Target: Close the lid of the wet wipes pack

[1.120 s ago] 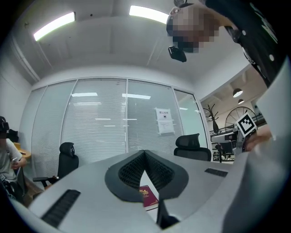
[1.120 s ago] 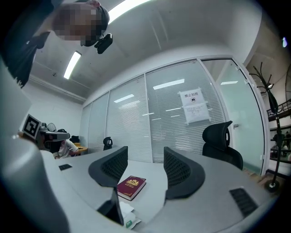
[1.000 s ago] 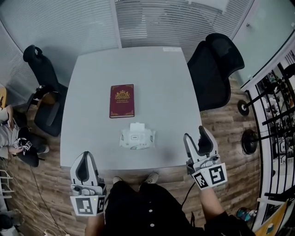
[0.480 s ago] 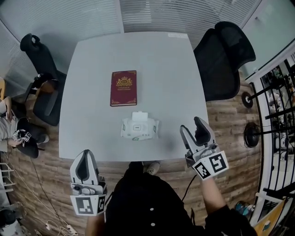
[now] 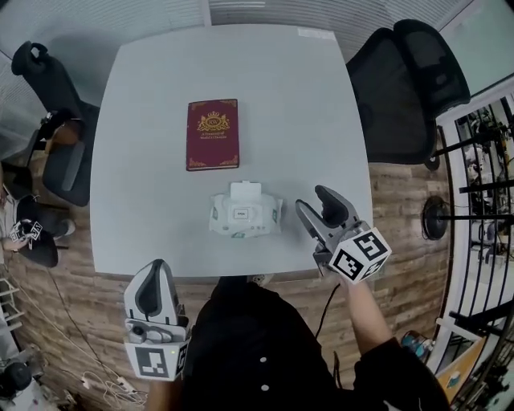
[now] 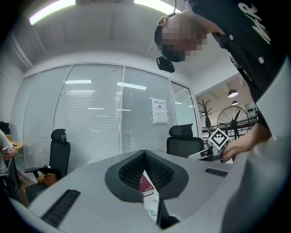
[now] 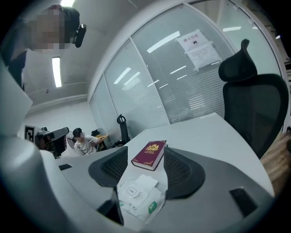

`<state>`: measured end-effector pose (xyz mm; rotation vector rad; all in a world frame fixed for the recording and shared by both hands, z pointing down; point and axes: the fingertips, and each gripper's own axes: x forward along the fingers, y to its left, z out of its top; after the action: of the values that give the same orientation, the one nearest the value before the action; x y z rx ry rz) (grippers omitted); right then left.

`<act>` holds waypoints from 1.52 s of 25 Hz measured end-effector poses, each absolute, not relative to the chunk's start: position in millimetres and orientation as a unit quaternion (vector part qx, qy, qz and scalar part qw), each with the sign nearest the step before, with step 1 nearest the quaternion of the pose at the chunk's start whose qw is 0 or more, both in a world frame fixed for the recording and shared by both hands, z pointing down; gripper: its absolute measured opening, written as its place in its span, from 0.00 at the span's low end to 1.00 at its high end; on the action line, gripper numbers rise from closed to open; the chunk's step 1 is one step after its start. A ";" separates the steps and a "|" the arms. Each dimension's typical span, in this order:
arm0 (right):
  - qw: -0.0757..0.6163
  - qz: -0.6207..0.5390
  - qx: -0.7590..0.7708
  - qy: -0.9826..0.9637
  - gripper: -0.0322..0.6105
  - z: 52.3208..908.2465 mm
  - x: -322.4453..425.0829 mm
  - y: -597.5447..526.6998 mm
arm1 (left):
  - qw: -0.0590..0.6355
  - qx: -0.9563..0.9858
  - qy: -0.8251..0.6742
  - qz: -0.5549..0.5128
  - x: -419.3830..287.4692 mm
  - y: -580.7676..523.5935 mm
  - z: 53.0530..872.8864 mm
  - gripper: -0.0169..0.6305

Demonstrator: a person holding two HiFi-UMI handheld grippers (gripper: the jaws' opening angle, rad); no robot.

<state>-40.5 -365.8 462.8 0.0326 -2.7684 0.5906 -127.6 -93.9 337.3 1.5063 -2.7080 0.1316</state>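
Soft, even light comes from ceiling strip lamps [image 6: 52, 10], which glare on the glass wall [image 6: 95, 104]; the table [image 5: 161, 120] carries only faint shadows. Every view bows at its dark edges, and the left gripper [image 6: 144, 152] blurs near the lens

The wet wipes pack [image 5: 245, 218] was a soft white pouch with small green markings. It lay flat on the grey table [image 5: 297, 120] near its front edge, just in front of the maroon book [image 5: 213, 134] but apart from it. Its white lid [image 5: 245, 191] lay flipped open, folded back toward the book.
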 end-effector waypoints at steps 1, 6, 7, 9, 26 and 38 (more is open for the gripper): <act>0.164 0.216 0.007 -0.962 0.45 473.2 -48.5 -365.7 | 0.025 0.488 -0.872 0.039 -130.2 -94.6 341.1 0.05; 0.217 0.249 -0.018 -0.944 0.45 525.2 -85.0 -358.6 | 0.060 0.497 -0.865 0.031 -140.3 -99.3 366.0 0.05; 0.230 0.252 -0.025 -0.940 0.44 535.8 -91.6 -355.9 | 0.066 0.499 -0.864 0.031 -142.5 -100.7 371.0 0.05; 0.256 0.263 -0.042 -0.929 0.44 556.1 -103.7 -350.5 | 0.079 0.502 -0.861 0.031 -145.7 -103.2 381.9 0.05; 0.416 0.342 -0.147 -0.830 0.35 649.1 -135.9 -324.0 | 0.181 0.510 -0.840 0.035 -166.6 -115.7 450.2 0.05; 0.425 0.312 -0.190 -0.828 0.15 650.8 -139.6 -323.1 | 0.204 0.506 -0.837 0.040 -172.4 -119.1 466.9 0.05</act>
<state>-139.6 -323.1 650.8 -0.4746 -2.0719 0.7792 -172.4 -119.1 466.9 1.4120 -2.3353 0.1111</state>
